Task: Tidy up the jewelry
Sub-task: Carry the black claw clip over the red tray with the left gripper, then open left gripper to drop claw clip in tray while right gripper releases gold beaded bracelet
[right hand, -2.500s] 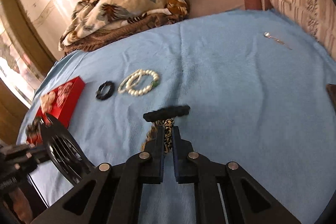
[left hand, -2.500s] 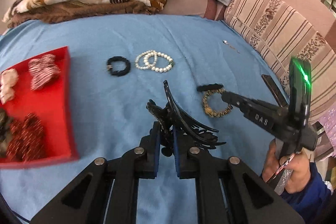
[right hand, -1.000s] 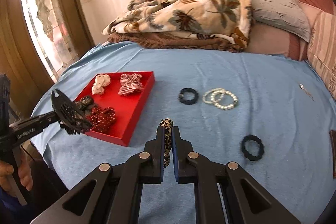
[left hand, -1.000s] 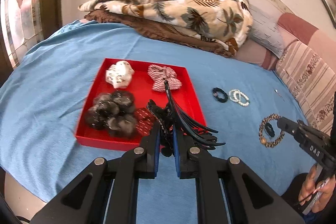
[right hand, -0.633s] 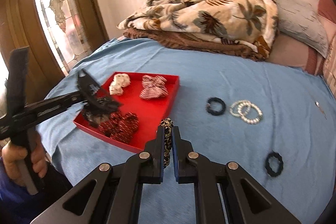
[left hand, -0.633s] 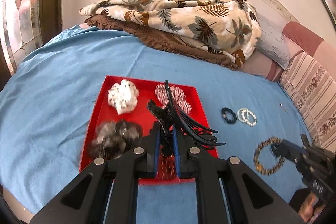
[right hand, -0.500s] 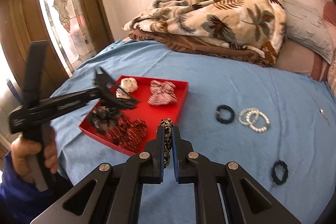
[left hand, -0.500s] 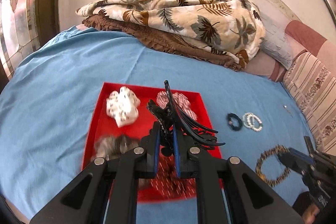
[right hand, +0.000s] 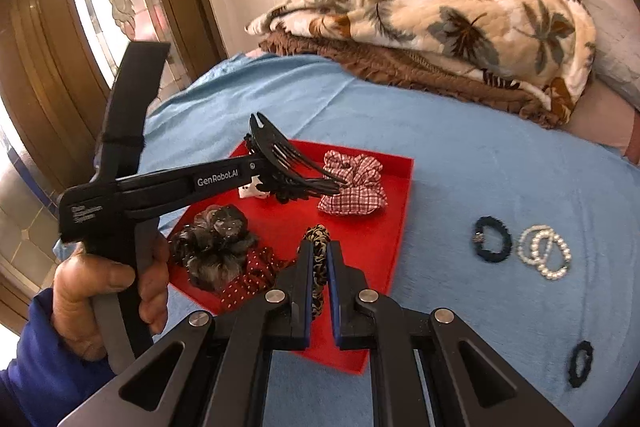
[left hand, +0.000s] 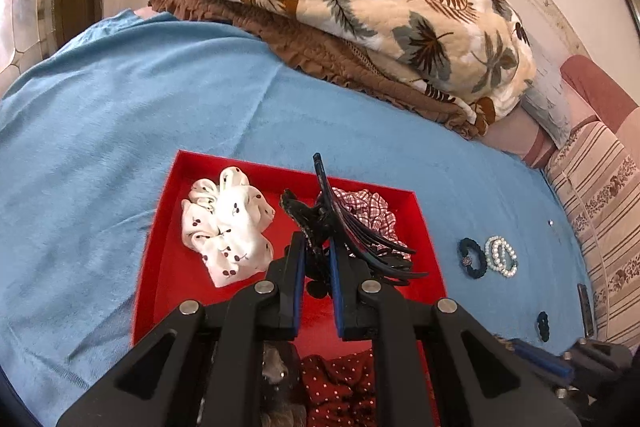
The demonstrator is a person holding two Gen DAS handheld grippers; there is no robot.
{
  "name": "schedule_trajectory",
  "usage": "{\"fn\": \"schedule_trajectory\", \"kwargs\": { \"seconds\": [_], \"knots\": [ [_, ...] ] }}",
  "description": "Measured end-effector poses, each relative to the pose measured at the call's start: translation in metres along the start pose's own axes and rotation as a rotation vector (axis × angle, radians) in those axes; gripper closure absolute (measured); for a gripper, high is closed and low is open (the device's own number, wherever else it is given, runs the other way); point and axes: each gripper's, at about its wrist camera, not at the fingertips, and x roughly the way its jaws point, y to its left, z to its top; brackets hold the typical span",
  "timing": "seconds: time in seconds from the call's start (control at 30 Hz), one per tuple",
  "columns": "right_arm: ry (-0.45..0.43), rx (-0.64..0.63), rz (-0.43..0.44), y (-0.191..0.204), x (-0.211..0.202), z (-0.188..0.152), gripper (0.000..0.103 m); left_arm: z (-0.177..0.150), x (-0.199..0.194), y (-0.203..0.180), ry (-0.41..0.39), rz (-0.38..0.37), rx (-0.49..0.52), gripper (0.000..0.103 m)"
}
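I had the left gripper clamped on the black claw clip over the red tray, mid-frame. R gripper pinched the patterned bracelet. Four scrunchies were already in; black band, pearl bracelets & another band, right side, were left.

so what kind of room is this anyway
Most likely a bedroom: the red tray sits on a bed with a blue sheet, a folded leaf-print blanket is piled at the far end, and striped cushions line one side.
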Motion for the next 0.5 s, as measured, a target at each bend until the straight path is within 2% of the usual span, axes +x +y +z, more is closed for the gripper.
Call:
{"fn": "schedule_trajectory", "kwargs": {
  "seconds": [0.2,0.3,0.5],
  "knots": [
    [0.057,0.052,0.011,-0.006,0.036,0.002,0.095,0.001,0.012,0.001,0.021,0.008,0.011,0.092],
    [0.082,0.048,-0.014,-0.008,0.049,0.002,0.095,0.001,0.02,0.001,0.035,0.032,0.021,0.092],
    [0.109,0.059,-0.052,-0.016,0.062,0.003,0.094,0.001,0.029,0.005,0.06,0.031,0.006,0.092]
  ]
}}
